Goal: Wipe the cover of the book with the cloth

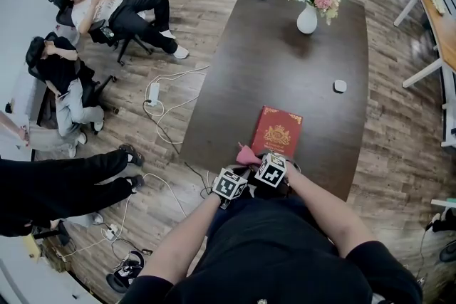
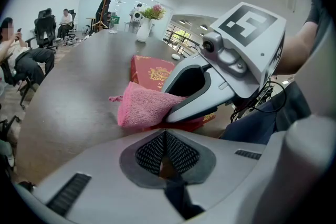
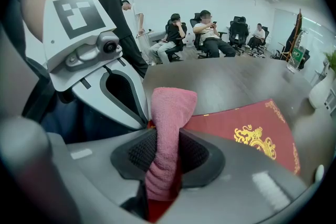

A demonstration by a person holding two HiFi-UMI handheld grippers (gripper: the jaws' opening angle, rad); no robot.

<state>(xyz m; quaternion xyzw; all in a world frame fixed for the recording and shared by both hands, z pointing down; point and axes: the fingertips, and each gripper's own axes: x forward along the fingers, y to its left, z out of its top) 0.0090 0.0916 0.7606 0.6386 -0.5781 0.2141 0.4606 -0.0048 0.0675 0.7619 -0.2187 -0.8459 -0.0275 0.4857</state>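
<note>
red book (image 1: 278,132): lies flat and cover up on the dark table (image 1: 285,60), just ahead of the right claw (image 3: 163,160) and off to its right. runs with its long axis away from the claw, slanting ahead-right, near short edge closest to the jaws.

pink cloth (image 3: 169,128): sits clamped in the right claw, pinched mid-length, free end poking out ahead of the pads and resting at the book's near left corner.

left claw (image 2: 167,152): clenched on nothing, pads together, just beside the right claw on its left, with the book ahead-right of it beyond that claw.

looks like the very start of wiping, with most of the cover bare ahead-right of the cloth. probably calls for a sweep ahead and rightward along the long axis with the right claw, the nearer one and the one carrying the cloth. could drag the unpinned book along.
</note>
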